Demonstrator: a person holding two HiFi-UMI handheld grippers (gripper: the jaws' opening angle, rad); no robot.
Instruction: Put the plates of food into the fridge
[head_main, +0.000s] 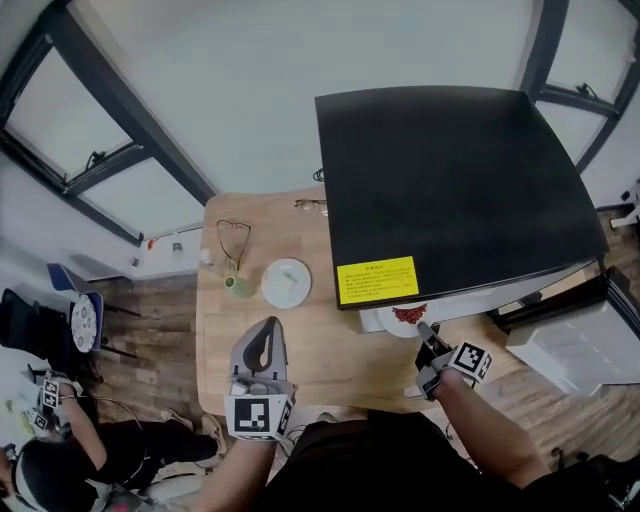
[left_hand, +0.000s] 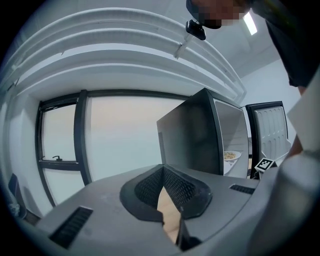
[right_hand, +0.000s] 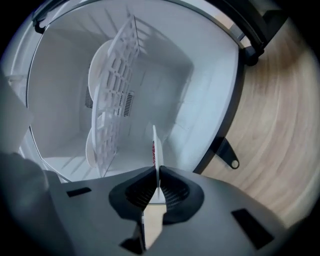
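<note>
A white plate of red food is pinched by its rim in my right gripper, just under the front edge of the black fridge. In the right gripper view the plate stands edge-on between the shut jaws of the gripper, at the mouth of the white fridge interior. My left gripper is over the table's front part, shut and holding nothing. The left gripper view looks past its closed tips at the fridge, where another plate of food sits inside.
A wire shelf with a white plate against it fills the fridge's inner part. The fridge door stands open. On the wooden table lie a white dish, a small green cup and glasses.
</note>
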